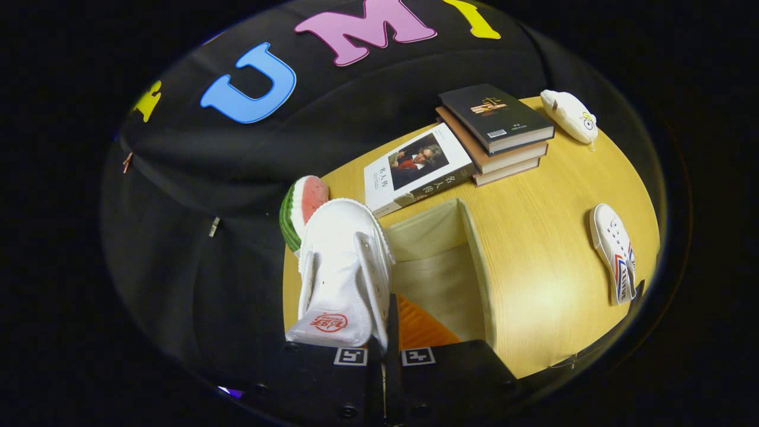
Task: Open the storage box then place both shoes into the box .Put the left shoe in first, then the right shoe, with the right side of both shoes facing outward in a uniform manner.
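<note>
The gripper (384, 350) has its jaws pinching the white shoe (344, 267) at its opening edge — toe pointing away, above the open storage box (468, 255). The second shoe (615, 252) lies near the worktop (551, 207) edge, well apart.

Two shoes (344, 267) (615, 252), perhaps four books (415, 169), one box (442, 261).

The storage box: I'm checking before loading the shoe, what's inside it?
The storage box stands open; pale inner walls and an orange bottom patch show. The white shoe, held in the shut jaws of the gripper, covers its near-left part.
</note>
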Demonstrator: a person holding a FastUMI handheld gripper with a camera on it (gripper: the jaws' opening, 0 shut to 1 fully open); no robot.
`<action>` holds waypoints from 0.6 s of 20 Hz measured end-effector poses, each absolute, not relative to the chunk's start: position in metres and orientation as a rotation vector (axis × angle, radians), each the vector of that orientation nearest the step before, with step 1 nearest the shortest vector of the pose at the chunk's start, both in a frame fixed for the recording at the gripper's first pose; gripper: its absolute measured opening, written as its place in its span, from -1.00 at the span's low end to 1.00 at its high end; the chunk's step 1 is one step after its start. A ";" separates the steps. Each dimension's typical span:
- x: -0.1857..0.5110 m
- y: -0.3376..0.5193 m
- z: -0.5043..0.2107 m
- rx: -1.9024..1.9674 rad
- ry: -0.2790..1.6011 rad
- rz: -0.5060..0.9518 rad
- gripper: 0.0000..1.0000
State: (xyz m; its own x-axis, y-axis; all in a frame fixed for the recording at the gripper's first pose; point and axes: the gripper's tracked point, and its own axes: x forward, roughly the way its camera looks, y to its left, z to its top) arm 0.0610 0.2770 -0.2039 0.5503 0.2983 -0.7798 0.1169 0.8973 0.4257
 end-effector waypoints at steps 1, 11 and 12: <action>0.058 0.278 -0.211 0.459 1.006 0.103 -0.87; 0.053 0.308 -0.243 0.469 1.096 0.148 -0.60; 0.057 0.318 -0.237 0.507 1.087 0.179 -0.07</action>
State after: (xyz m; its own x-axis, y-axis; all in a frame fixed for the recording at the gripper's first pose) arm 0.0568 0.3184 -0.2373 0.4639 0.3814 -0.7996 0.1051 0.8725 0.4771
